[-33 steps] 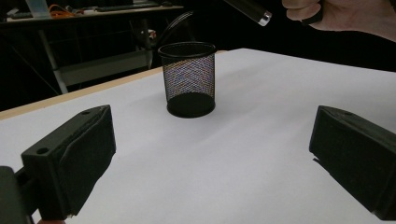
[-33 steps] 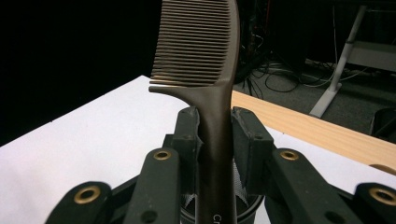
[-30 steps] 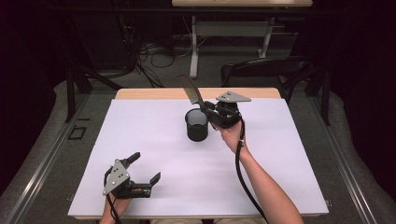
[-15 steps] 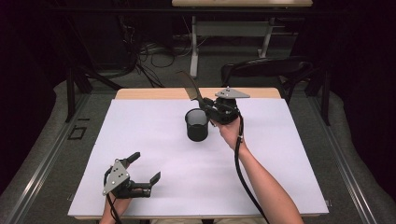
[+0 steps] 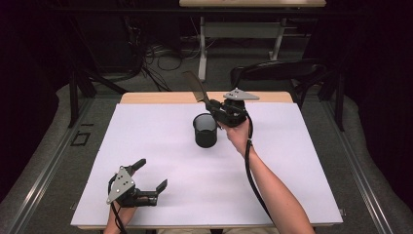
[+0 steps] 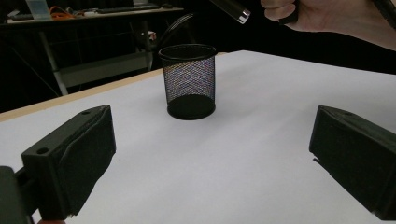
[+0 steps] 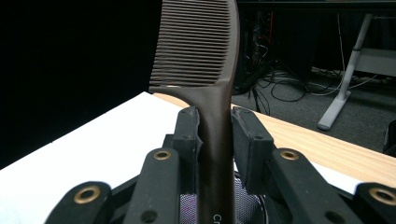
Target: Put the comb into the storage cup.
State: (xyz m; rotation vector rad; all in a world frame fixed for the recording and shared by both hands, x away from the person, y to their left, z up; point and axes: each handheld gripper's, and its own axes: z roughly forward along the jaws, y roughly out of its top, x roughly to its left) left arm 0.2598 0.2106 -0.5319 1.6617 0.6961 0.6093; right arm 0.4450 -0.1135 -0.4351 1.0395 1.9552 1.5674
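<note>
The right gripper (image 5: pixel 221 113) is held up over the far middle of the table (image 5: pixel 302 161), its jaws clamped on the handle of a dark brown comb (image 7: pixel 205 60). In the right gripper view the handle runs down between the two jaws toward a patch of mesh below them, and the toothed end stands up and away. That grip by the handle, teeth outward, looks chosen so the handle end can go down first into the black mesh cup (image 5: pixel 205 129), which stands upright and apart from everything else on the white sheet, just left of and slightly nearer than the gripper. In the left gripper view a metal-tipped end hangs above and to the right of the cup's rim; it is probably the tail of the comb handle, though the dark background makes that hard to settle. The comb is in the air, not yet inside the cup. The left gripper (image 5: pixel 148 179) rests low at the near left of the table, well apart from the cup, with its jaws spread wide and nothing between them. It appears parked there to leave the other hand room while facing the cup.
</note>
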